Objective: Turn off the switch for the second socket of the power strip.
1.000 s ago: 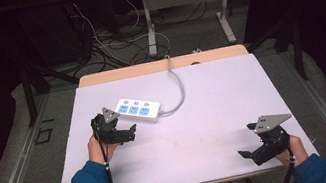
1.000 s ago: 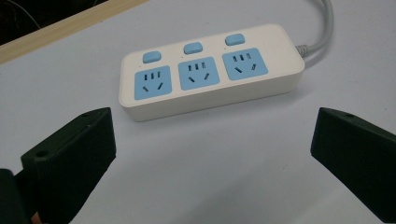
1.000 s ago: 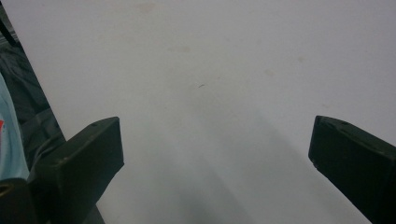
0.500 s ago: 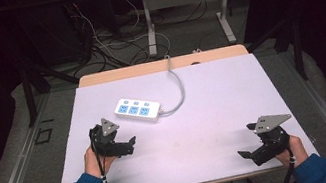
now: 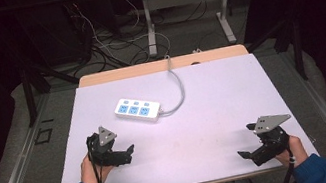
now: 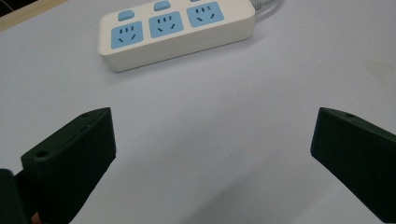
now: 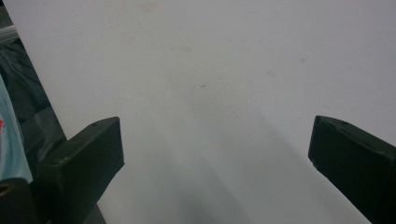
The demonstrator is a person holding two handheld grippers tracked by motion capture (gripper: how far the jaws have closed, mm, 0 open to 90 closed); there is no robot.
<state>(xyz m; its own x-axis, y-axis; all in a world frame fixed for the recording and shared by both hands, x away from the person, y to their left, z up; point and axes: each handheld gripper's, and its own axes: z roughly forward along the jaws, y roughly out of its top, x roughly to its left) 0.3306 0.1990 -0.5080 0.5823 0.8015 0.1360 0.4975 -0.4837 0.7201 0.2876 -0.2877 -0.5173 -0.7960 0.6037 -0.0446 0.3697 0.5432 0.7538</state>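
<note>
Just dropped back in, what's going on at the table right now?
A person holds a gripper in each hand over the white table top. The left gripper hovers open, short of the white power strip with three blue sockets, touching nothing. The strip lies flat, its grey cable running to the far edge. The right gripper hangs open near the front right corner, above bare table. Nothing is grasped.

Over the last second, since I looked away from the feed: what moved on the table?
The left gripper drew back from the power strip toward the person's edge, jaws open and empty. The power strip, its cord and the right gripper stayed put.
</note>
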